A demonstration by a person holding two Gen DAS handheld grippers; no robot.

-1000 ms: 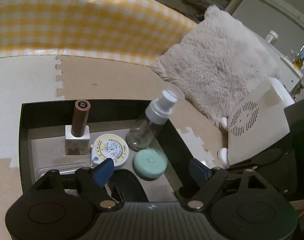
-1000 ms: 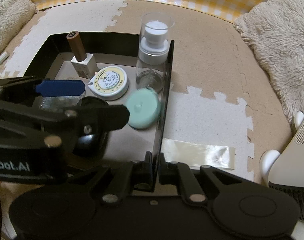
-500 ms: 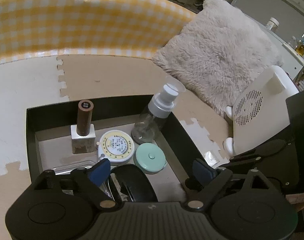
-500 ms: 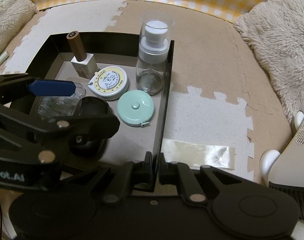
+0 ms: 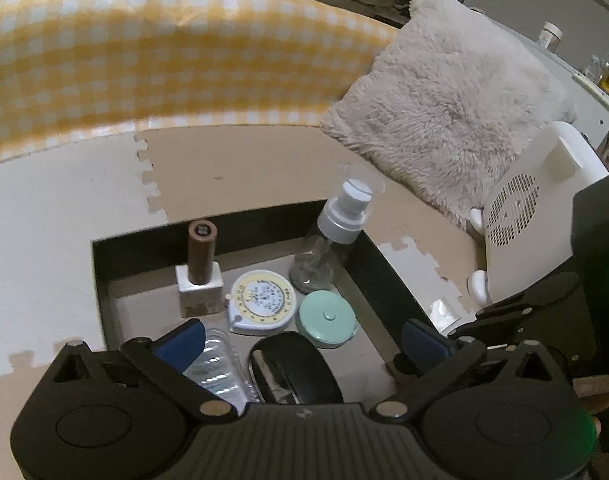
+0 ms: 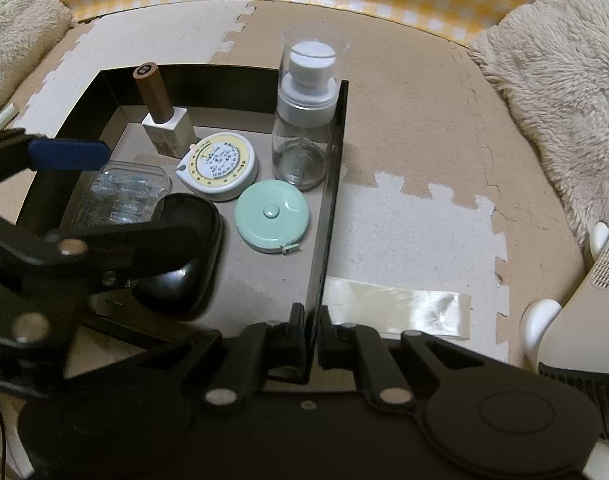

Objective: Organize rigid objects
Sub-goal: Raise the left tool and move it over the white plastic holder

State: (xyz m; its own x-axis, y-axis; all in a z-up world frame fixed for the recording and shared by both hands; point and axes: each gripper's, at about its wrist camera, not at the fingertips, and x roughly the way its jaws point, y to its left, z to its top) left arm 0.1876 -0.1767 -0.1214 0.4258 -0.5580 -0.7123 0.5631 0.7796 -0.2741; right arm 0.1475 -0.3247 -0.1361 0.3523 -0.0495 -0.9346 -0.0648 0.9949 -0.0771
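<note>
tray wall pinched by right claw, left claw spread

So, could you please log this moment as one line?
left gripper: open, jaws just opened, empty | right gripper: shut on tray wall | green tape measure: lying in tray

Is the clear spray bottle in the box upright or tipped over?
Upright. The spray bottle stands on its base in the black box's far corner, its clear cap on top.

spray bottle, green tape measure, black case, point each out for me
spray bottle (image 6: 302,152), right wrist view, clear body
green tape measure (image 6: 271,216), right wrist view, lid centre
black case (image 6: 192,248), right wrist view, glossy top
</note>
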